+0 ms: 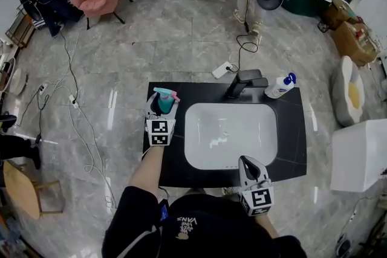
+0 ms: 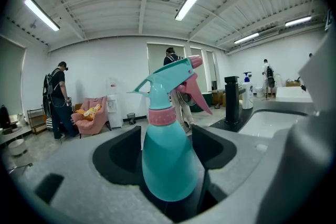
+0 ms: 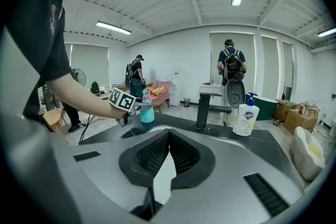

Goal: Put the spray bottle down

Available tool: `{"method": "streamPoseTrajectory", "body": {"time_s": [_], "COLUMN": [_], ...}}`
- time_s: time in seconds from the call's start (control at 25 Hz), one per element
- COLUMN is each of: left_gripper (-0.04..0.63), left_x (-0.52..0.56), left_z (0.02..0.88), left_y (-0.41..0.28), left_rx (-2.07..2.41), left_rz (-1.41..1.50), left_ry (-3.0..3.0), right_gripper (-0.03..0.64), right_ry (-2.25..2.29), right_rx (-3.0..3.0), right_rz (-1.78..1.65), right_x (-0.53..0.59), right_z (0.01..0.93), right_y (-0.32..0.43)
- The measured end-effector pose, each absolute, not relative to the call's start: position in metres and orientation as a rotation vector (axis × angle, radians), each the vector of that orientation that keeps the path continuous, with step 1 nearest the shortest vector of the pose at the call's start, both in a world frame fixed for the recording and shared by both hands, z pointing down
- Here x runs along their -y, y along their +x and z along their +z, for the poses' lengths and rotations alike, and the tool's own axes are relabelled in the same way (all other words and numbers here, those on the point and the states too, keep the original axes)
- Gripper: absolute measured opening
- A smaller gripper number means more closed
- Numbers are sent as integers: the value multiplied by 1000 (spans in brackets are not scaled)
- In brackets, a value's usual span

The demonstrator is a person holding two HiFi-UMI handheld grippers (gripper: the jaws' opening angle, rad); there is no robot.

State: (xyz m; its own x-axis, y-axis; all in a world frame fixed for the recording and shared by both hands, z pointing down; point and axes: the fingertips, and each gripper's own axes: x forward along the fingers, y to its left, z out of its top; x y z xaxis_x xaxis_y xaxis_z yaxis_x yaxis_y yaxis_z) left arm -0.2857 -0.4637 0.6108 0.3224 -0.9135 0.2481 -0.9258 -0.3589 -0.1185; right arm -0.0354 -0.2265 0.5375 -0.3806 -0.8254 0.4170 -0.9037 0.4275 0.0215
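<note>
1. Left gripper view: left gripper (image 2: pixel 167 139), jaws spread either side of the spray bottle (image 2: pixel 170 165), apparently slack on it.
2. Spray bottle: upright, base seemingly seated on the black worktop (image 1: pixel 290 130), left of the sink (image 1: pixel 199 154).
3. Right gripper (image 3: pixel 168 136): jaws closed together, empty, at the sink's front rim.
4. Handling: open fully, then withdraw straight back and level, so that no pad clips the belly and tips the bottle.
</note>
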Motion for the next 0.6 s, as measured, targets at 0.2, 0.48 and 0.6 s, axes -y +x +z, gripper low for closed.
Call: {"method": "streamPoseTrajectory", "body": {"time_s": [0.2, 0.48, 0.6], "left_gripper": [324, 327, 327], "left_x": [458, 447, 439], "left_z": [612, 604, 597], "left_y": [-290, -296, -300], "left_rx": [1745, 1757, 1770], "left_rz": [433, 426, 429], "left_ry": [2502, 2499, 2495], "right_gripper": [5, 5, 5], "right_ry": [1474, 1454, 1440], "right_rx": [2323, 2351, 2376], "right_rz": [284, 261, 251], "right_x": [227, 226, 224], "right_z": [535, 530, 528], "right_y": [-35, -40, -40]}}
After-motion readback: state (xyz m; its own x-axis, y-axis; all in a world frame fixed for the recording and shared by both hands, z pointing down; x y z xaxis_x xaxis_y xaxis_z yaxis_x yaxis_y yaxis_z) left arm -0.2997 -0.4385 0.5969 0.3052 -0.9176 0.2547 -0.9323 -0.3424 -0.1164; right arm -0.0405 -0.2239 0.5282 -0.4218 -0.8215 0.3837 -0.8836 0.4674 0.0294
